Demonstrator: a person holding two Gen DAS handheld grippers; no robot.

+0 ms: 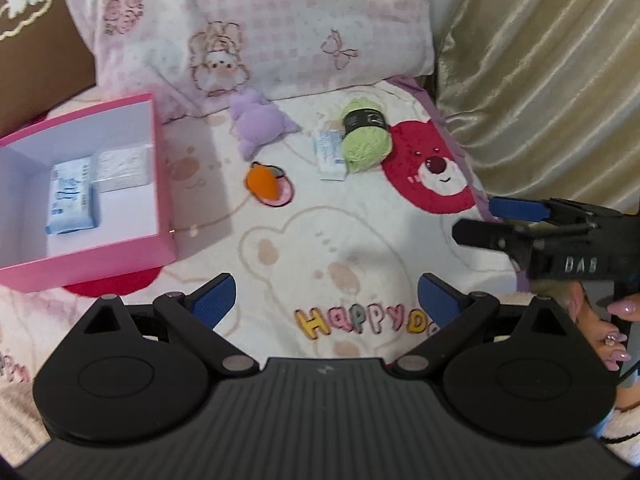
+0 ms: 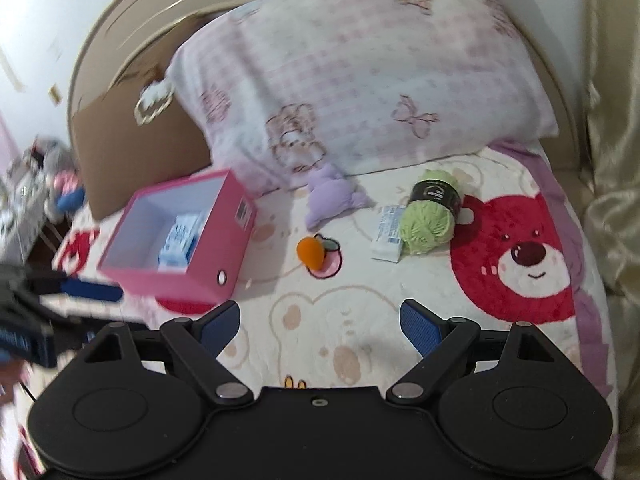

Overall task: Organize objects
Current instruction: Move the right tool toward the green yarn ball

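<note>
Left wrist view: the left gripper (image 1: 326,300) hangs spread and empty over the blanket (image 1: 352,240). The pink box (image 1: 162,184) holds 2 packs; yarn (image 1: 366,140), purple plush (image 1: 260,124) and orange toy (image 1: 262,180) lie loose, and soft yarn could slip from the pads. The right gripper (image 1: 476,220) is cut off at the frame edge.

Right wrist view: the right gripper (image 2: 320,324) is wide apart, empty. Blur hides the clutter at the left edge.

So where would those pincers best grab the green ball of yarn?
Probably around the black paper band on the green yarn, coming down from above. The skein lies on its side on the blanket, and the band is its firmest, narrowest part. A white packet lies against one side, so the jaws should straddle across the band.
</note>
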